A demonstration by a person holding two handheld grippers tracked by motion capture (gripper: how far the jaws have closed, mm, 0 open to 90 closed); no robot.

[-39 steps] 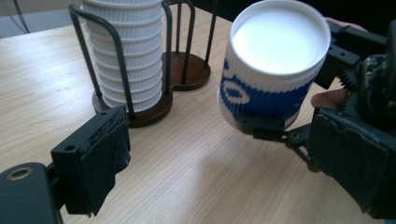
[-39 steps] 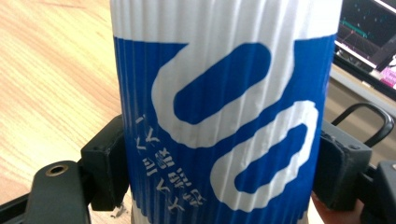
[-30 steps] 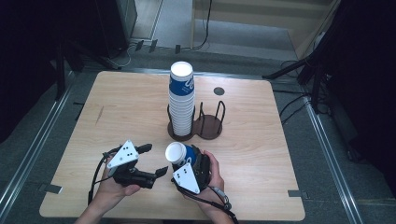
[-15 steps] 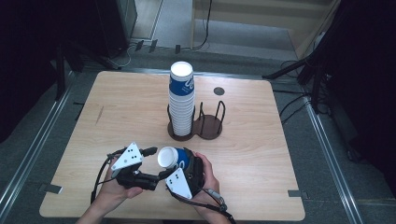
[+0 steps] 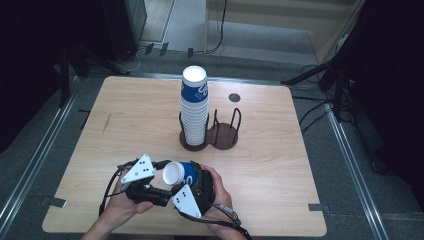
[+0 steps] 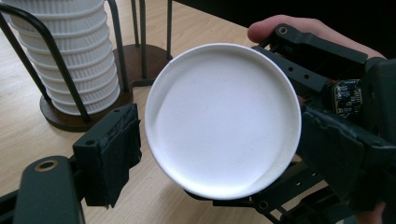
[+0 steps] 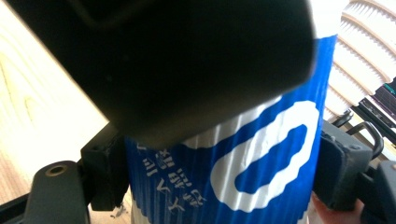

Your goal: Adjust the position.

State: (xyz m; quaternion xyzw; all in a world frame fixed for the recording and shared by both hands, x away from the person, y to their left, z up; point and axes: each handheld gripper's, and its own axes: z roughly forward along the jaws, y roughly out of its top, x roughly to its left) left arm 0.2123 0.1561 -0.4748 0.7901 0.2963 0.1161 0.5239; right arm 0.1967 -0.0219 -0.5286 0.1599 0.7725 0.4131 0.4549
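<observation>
Two grippers meet near the front edge of the wooden table (image 5: 125, 125) in the high view, bare board on both sides: the right gripper (image 5: 192, 187) clamps a blue paper cup (image 5: 182, 172) lying sideways, well short of the cup stack (image 5: 194, 107) in its wire holder (image 5: 222, 135). In the left gripper view, the left gripper (image 6: 215, 140) has just been closing, jaws half-wide around the cup's white mouth (image 6: 223, 119), the pads apparently not pressing. In the right gripper view both pads press the blue wall (image 7: 224, 186).
</observation>
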